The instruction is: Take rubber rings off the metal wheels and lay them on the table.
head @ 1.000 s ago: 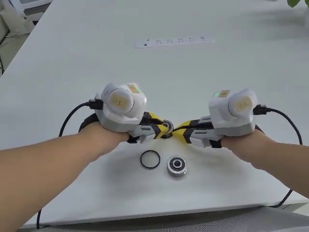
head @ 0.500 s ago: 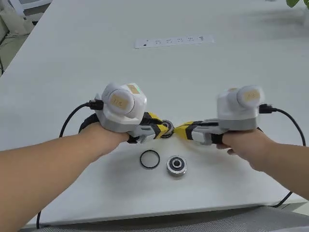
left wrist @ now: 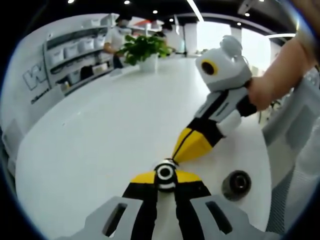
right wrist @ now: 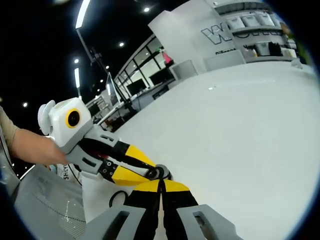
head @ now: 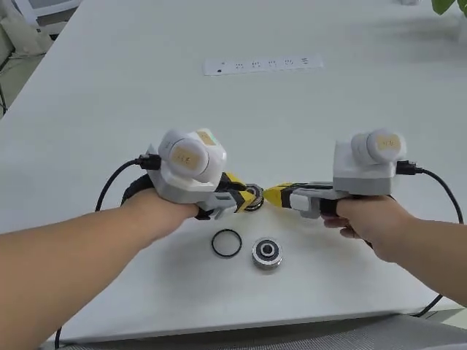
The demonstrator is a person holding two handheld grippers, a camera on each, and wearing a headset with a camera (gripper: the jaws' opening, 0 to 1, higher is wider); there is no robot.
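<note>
Though it blurs overhead, left gripper (left wrist: 165,176) seemingly clamps a wheel (left wrist: 165,171).

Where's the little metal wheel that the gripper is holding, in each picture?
Head view: the held wheel is at the middle, where the two pairs of yellow jaws meet.
Left gripper view: low centre, clamped between that view's own jaws.
Right gripper view: low centre, just above that view's own jaws.
Shared landmark: the white table.
</note>
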